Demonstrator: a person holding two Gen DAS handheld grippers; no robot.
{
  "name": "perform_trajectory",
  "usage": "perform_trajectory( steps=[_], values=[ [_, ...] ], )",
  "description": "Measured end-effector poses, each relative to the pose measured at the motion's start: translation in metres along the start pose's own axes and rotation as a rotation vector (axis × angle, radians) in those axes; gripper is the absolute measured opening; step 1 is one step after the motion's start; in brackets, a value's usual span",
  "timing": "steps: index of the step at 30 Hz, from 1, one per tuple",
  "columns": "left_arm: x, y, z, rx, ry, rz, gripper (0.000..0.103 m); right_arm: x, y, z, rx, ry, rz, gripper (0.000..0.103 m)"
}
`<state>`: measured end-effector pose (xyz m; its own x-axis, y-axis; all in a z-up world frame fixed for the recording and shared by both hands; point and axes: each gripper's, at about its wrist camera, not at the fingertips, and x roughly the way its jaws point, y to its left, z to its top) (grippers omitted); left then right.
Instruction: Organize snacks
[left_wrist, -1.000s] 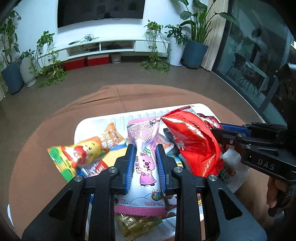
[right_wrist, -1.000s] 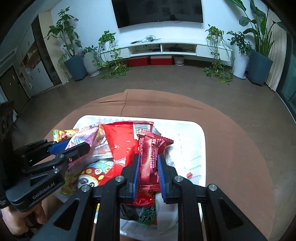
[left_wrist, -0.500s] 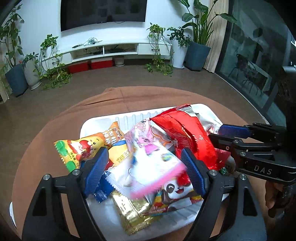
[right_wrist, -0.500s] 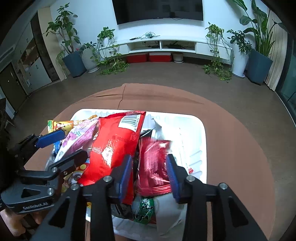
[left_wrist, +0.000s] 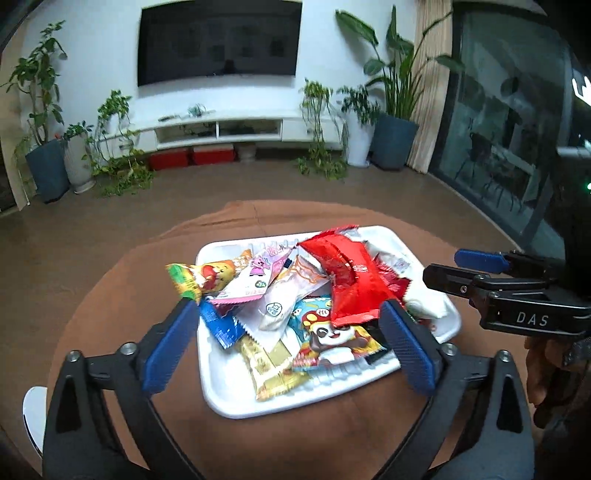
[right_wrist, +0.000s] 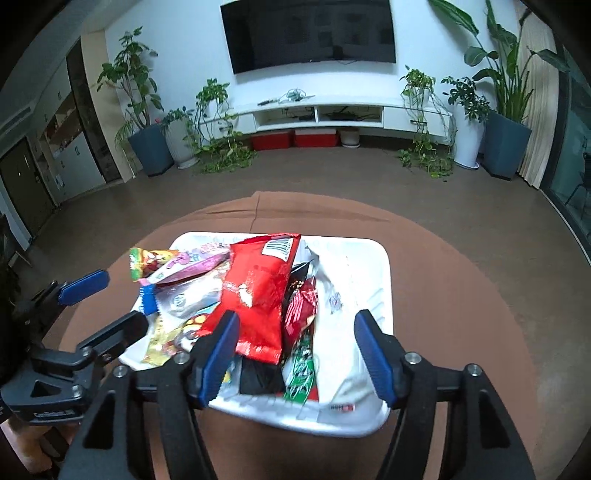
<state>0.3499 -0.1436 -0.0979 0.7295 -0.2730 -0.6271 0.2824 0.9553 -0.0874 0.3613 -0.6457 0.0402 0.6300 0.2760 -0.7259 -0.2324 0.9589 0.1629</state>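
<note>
A white tray (left_wrist: 236, 398) (right_wrist: 369, 266) holds a pile of snack packs on the brown-clothed table. In it lie a big red bag (left_wrist: 351, 280) (right_wrist: 258, 295), a pink pack (left_wrist: 255, 277) (right_wrist: 192, 264), a dark red pack (right_wrist: 301, 306), a panda pack (left_wrist: 332, 336) and a gold pack (left_wrist: 269, 365). My left gripper (left_wrist: 288, 306) (right_wrist: 122, 297) hovers above the tray's near left, jaws opening wide, gripping nothing. My right gripper (right_wrist: 297, 317) (left_wrist: 443, 266) hovers over the near right, jaws opening, pads clear of the packs below.
The round table (left_wrist: 110, 295) has bare brown cloth all around the tray. A white object (left_wrist: 33, 410) shows at the near left edge. A person's hand (left_wrist: 539, 369) holds the right gripper. Floor, potted plants and a TV unit lie beyond.
The left gripper let go of the pink pack and the right gripper let go of the dark red pack. Both packs dropped onto the pile. Both grippers opened and drew back and up.
</note>
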Motion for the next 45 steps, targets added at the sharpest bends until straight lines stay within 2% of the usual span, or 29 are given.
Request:
perform_trajectory(
  steps=[2, 5, 7, 8, 10, 11, 13, 15, 20, 23, 26, 30, 33, 37, 45],
  values=[
    [-0.022, -0.004, -0.005, 0.006, -0.043, 0.003, 0.103, -0.015, 0.0, -0.006, 0.019, -0.033, 0.017, 0.075],
    [-0.066, -0.015, -0.015, 0.052, -0.141, 0.011, 0.103, -0.05, 0.008, -0.022, 0.021, -0.126, 0.034, 0.081],
    [-0.097, -0.027, -0.023, 0.072, -0.191, 0.044, 0.103, -0.086, 0.015, -0.036, 0.011, -0.241, 0.032, 0.084],
    [-0.109, -0.033, -0.026, 0.082, -0.206, 0.067, 0.103, -0.11, 0.02, -0.046, 0.006, -0.329, 0.031, 0.086],
    [-0.138, -0.051, -0.036, 0.109, -0.258, 0.14, 0.103, -0.148, 0.028, -0.061, 0.004, -0.484, 0.016, 0.103],
    [-0.149, -0.059, -0.043, 0.116, -0.268, 0.183, 0.103, -0.173, 0.034, -0.073, -0.007, -0.588, 0.002, 0.103],
    [-0.171, -0.074, -0.057, 0.097, -0.248, 0.258, 0.103, -0.2, 0.046, -0.086, -0.048, -0.668, -0.029, 0.103],
    [-0.186, -0.082, -0.069, 0.071, -0.24, 0.242, 0.103, -0.223, 0.06, -0.094, -0.084, -0.696, -0.072, 0.103],
    [-0.219, -0.095, -0.091, 0.043, -0.214, 0.299, 0.103, -0.266, 0.071, -0.113, -0.095, -0.713, -0.045, 0.103],
    [-0.238, -0.093, -0.103, -0.013, -0.189, 0.312, 0.103, -0.279, 0.07, -0.128, -0.073, -0.671, -0.041, 0.103],
    [-0.247, -0.09, -0.117, -0.058, -0.134, 0.32, 0.103, -0.272, 0.068, -0.14, -0.035, -0.551, -0.079, 0.103],
    [-0.246, -0.094, -0.143, -0.072, -0.066, 0.297, 0.103, -0.247, 0.054, -0.161, 0.084, -0.32, -0.051, 0.103],
    [-0.243, -0.1, -0.162, -0.073, -0.01, 0.288, 0.103, -0.236, 0.052, -0.177, 0.103, -0.23, -0.077, 0.103],
    [-0.241, -0.103, -0.175, -0.075, 0.025, 0.277, 0.103, -0.237, 0.052, -0.193, 0.112, -0.214, -0.101, 0.103],
    [-0.235, -0.098, -0.174, -0.088, 0.055, 0.283, 0.103, -0.236, 0.053, -0.198, 0.105, -0.197, -0.147, 0.103]
  ],
)
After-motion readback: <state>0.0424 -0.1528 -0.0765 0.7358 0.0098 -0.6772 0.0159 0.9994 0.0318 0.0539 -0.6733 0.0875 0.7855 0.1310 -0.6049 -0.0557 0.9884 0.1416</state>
